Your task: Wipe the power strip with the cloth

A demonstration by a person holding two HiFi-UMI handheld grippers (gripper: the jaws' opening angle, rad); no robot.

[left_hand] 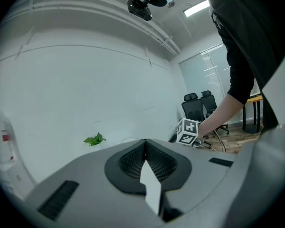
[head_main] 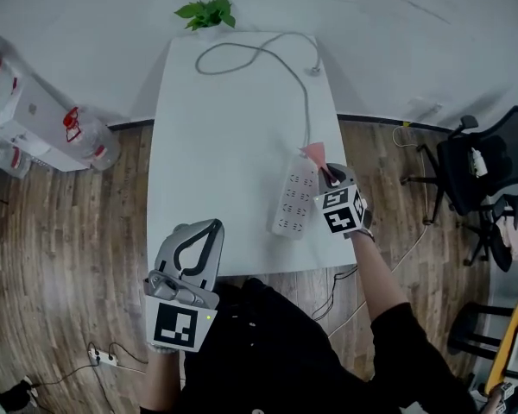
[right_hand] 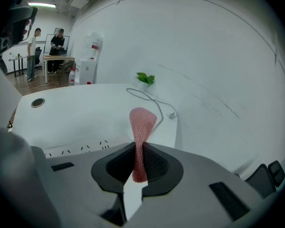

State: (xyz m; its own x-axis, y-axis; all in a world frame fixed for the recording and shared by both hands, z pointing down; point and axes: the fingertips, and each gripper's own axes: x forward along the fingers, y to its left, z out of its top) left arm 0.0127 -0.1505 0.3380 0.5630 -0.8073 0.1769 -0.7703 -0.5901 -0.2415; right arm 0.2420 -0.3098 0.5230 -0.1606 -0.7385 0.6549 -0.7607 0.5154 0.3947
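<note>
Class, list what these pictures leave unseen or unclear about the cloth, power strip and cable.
1. Head view: whether the cloth touches the power strip; the top-down angle hides any gap.
2. Right gripper view: most of the power strip, behind the right gripper's body.
3. Head view: the cable's plug, too small.
4. Left gripper view: nearly all the table, behind the left gripper.

The cloth (right_hand: 142, 122) is pink, open-weave mesh. The desk (head_main: 224, 128) is smooth matt white. The floor (head_main: 60, 257) is wood plank.
</note>
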